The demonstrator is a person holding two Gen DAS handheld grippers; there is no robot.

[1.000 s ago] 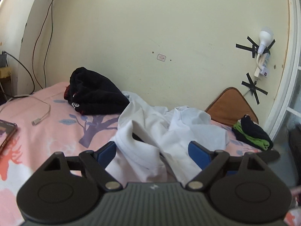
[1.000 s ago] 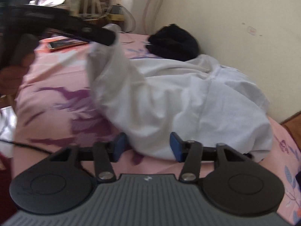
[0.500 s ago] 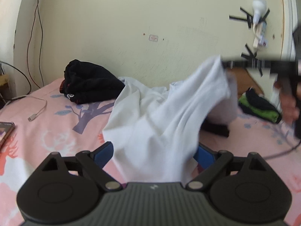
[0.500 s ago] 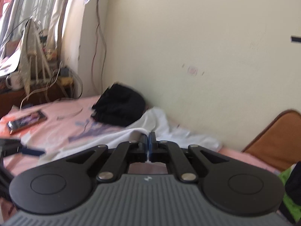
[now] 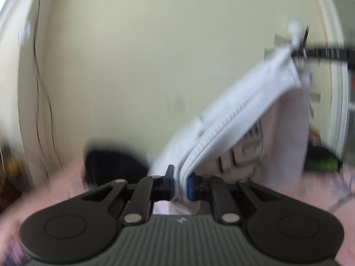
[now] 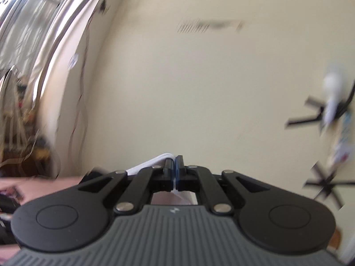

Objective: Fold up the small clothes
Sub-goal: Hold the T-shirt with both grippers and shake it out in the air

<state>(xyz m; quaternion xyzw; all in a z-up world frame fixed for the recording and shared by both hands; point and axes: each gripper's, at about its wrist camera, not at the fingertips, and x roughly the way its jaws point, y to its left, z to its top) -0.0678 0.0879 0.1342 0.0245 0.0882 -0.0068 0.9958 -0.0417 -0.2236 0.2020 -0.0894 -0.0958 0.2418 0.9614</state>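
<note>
A white garment [image 5: 250, 110] hangs stretched in the air between both grippers. My left gripper [image 5: 180, 182] is shut on its hemmed edge at the lower end. My right gripper [image 6: 173, 174] is shut on another edge of the white garment [image 6: 153, 164]; only a sliver of cloth shows past its fingers. In the left wrist view the right gripper [image 5: 297, 52] holds the cloth's high corner at upper right. Both views are blurred by motion.
A black clothing pile [image 5: 111, 166] lies on the pink bedsheet [image 5: 55, 186] by the cream wall. A green and black folded item [image 5: 319, 161] sits at right. A taped bulb [image 6: 332, 93] and cables hang on the wall. Cluttered furniture [image 6: 20, 119] stands at left.
My left gripper has shut on the garment's hem. Both grippers have risen, lifting the white garment off the bed and stretching it between them. The right wrist view now points at the wall.
</note>
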